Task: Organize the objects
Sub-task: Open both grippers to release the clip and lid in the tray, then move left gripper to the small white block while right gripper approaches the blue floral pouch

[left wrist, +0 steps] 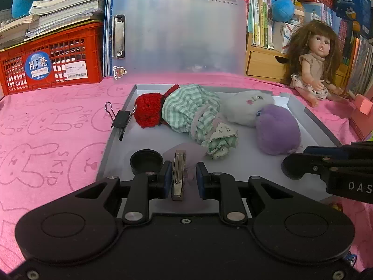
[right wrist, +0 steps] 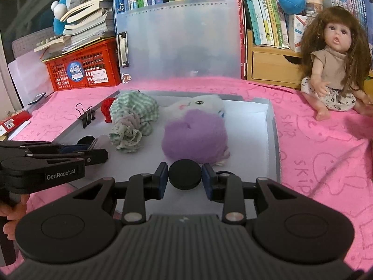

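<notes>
Nearest in the left wrist view, the left gripper [left wrist: 181,179] hangs low over the near end of a grey tray [left wrist: 121,137], with a flat metal clip [left wrist: 178,175] standing on edge between its blue pads [left wrist: 166,179]. The clip sits against the left pad, with a gap to the right one, so whether the jaws truly pinch it is hard to tell; they stand narrow. A pale lilac patch under the clip is too faint to identify. Just left of it a black cap [left wrist: 146,161] rests on the tray floor. In the right wrist view, the right gripper [right wrist: 185,177] has its jaws closed on a round black disc [right wrist: 184,173], both pads touching its sides; what lies beneath the disc is hidden. A hand [right wrist: 12,210] shows only partly at the left edge of that view. Farther in lie a purple plush [right wrist: 194,135], a white plush [right wrist: 200,103] partly hidden behind it, and a green checked cloth bundle [left wrist: 193,114] touching a red knitted piece [left wrist: 148,110]. A black binder clip [left wrist: 121,119] grips the tray's left rim. Beyond, on the pink cloth [left wrist: 46,126], stand a red crate [left wrist: 53,58], a frosted clipboard [left wrist: 179,35] and a long-haired doll [left wrist: 314,63].
</notes>
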